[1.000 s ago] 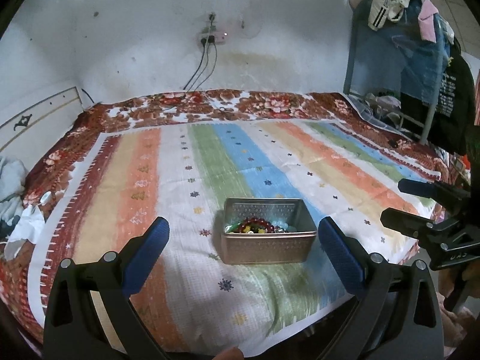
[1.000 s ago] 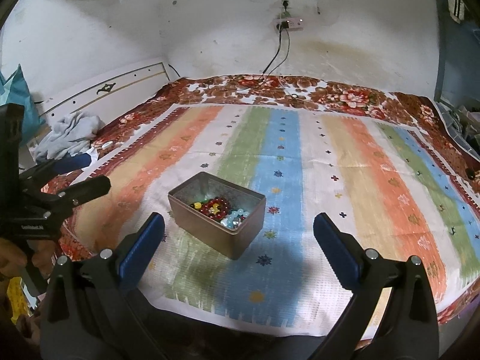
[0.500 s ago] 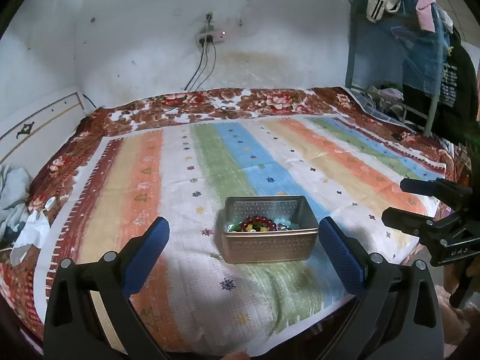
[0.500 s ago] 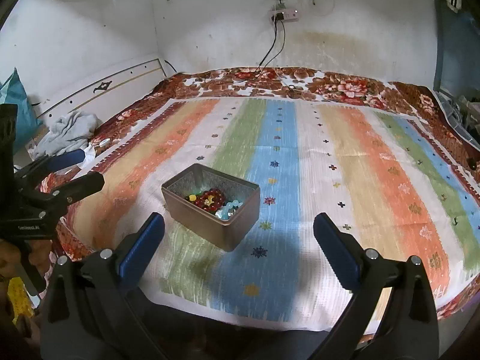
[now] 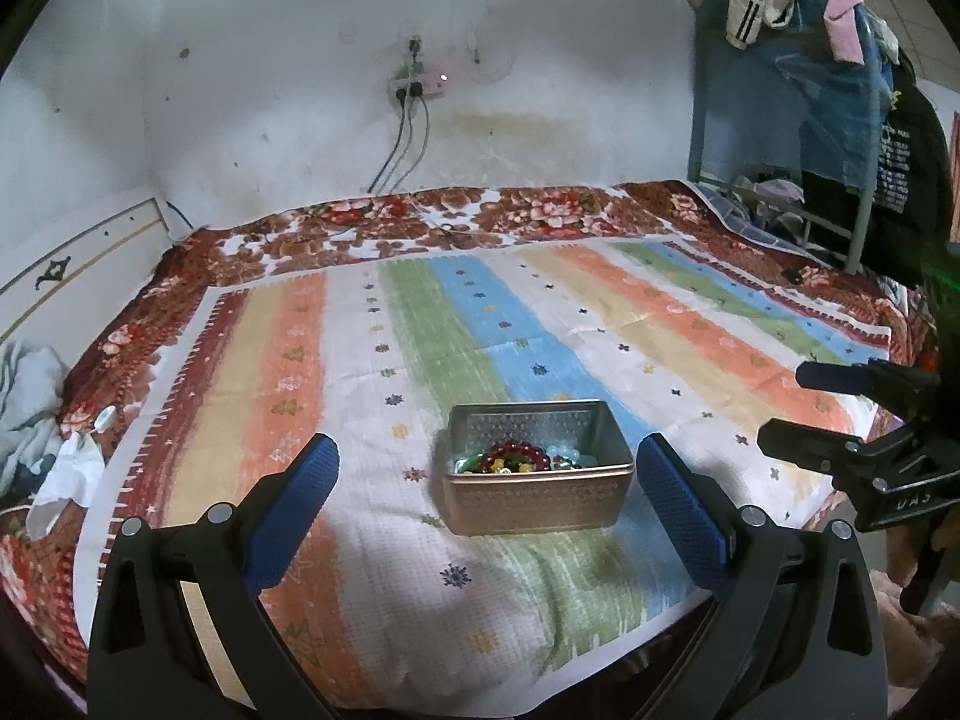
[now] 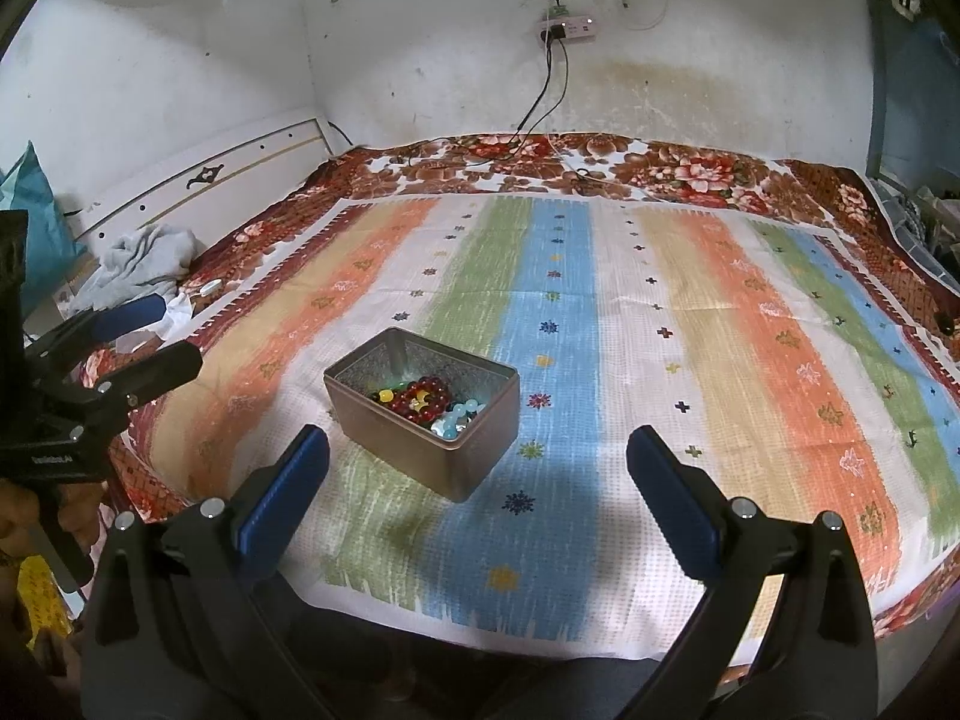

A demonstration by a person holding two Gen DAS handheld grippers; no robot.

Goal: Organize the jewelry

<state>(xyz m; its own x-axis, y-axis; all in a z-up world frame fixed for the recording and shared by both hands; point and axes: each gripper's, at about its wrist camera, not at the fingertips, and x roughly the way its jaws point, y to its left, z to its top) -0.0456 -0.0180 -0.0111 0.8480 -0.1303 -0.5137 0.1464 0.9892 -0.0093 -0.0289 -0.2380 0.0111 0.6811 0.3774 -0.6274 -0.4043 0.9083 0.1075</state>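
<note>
Both your tools stand wide apart at the jaws and hold nothing: left tool (image 5: 486,504), right tool (image 6: 477,489). The tin (image 5: 537,468) sits on the striped bed cover (image 5: 600,324), lidless, beaded jewelry (image 6: 426,399) heaped inside. No loose pieces show on the cover. This fits either beads due out for sorting or beads gathered in. The tin lies ahead of the left tool, centred; ahead-left of the right.
</note>
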